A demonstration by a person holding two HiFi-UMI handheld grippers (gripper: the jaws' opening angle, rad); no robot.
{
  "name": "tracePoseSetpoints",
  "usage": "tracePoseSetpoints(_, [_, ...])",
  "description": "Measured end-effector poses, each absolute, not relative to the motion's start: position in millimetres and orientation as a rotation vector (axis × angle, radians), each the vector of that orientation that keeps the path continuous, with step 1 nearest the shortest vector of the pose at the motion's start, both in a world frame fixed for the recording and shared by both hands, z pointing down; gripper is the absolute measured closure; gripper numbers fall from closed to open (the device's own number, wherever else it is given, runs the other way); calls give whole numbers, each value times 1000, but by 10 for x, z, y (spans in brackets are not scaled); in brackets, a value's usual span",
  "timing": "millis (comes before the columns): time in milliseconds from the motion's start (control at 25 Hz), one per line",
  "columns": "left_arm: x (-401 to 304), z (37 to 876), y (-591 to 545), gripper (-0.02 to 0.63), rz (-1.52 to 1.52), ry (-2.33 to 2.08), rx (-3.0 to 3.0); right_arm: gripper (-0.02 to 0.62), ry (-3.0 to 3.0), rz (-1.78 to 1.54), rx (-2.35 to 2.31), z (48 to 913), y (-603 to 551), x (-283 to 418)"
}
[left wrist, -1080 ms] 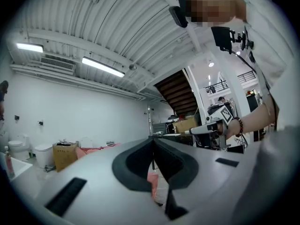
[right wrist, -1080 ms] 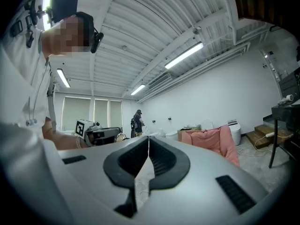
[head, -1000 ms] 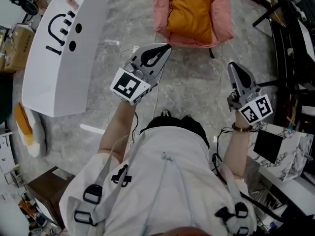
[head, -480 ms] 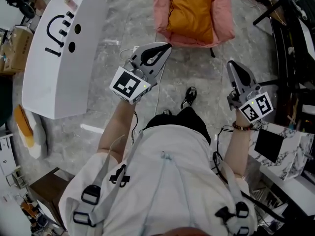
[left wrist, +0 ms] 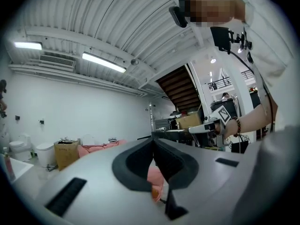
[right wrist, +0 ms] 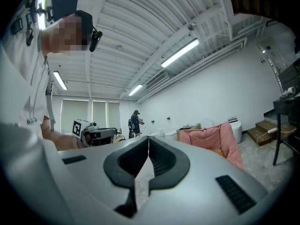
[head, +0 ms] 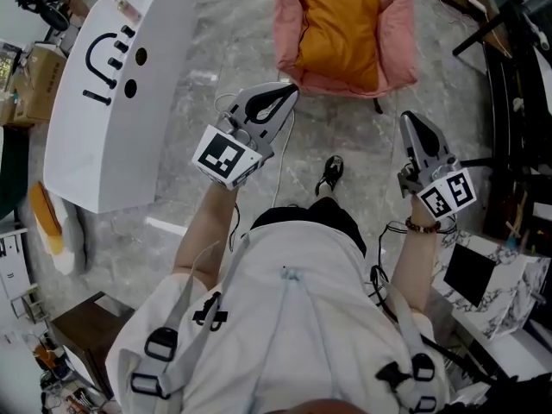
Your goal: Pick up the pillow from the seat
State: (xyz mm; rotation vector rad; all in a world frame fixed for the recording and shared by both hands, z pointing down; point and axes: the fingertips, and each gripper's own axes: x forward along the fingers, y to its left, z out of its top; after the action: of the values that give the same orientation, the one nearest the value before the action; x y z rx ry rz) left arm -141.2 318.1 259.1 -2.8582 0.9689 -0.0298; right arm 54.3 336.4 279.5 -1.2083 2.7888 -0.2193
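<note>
Foot (head: 330, 172) stepped forward; left claw (head: 290, 90) and right claw (head: 409, 118), both shut empty, point toward the pillow (head: 338, 20).

A large open studio hall: white ribbed ceiling (right wrist: 154, 27) with strip lights (right wrist: 180, 53), grey marble floor (head: 224, 33), a staircase (left wrist: 180, 86), a cardboard box (left wrist: 65, 153) and a pink seat (head: 394, 24).

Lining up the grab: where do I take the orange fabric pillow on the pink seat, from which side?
Probably the orange fabric pillow by its near edge, from the open front; the pink cushioned seat walls in its flanks.
</note>
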Motion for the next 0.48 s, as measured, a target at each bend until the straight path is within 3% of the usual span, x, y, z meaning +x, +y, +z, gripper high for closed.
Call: tracePoseSetpoints(480, [-825,2549,1927,598,-21,1059,-2846,581,2855,-251,-1091,2729,2016,1085])
